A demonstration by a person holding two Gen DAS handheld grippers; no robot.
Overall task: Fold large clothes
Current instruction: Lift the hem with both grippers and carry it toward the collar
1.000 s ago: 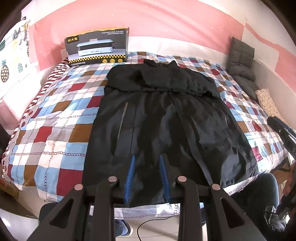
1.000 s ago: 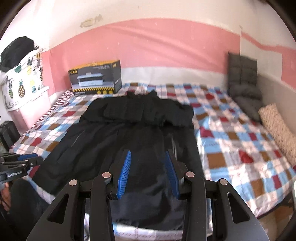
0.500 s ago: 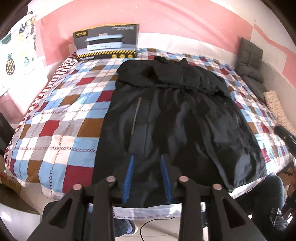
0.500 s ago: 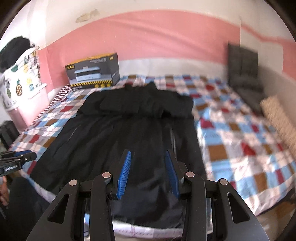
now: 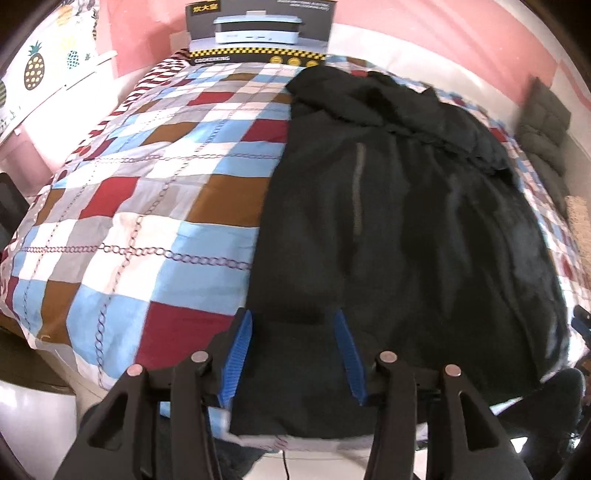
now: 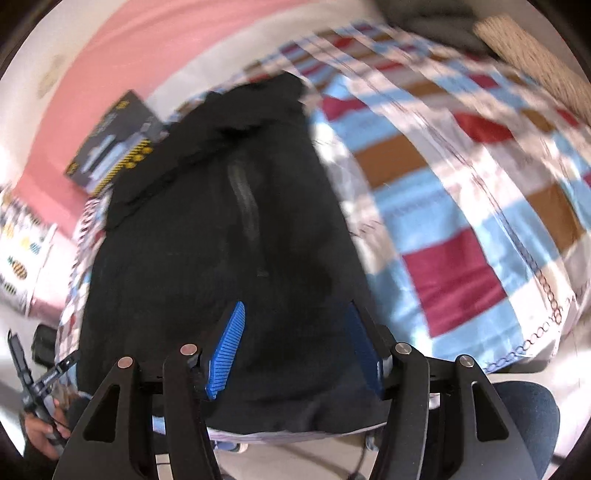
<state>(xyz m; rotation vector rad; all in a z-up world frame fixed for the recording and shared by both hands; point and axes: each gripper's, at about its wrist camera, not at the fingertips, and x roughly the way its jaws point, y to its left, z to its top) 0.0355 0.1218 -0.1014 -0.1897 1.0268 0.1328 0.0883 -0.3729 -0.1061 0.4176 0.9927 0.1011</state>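
While the bed's checked quilt fills most of both views, a pink-banded wall stands at the far side. A cooker box stands at the far edge, grey cushions far right. The black coat lies spread flat along the quilt, hem at the near edge, collar far. The left gripper and right gripper both hang spread wide above the hem, holding nothing. The right view is blurred.
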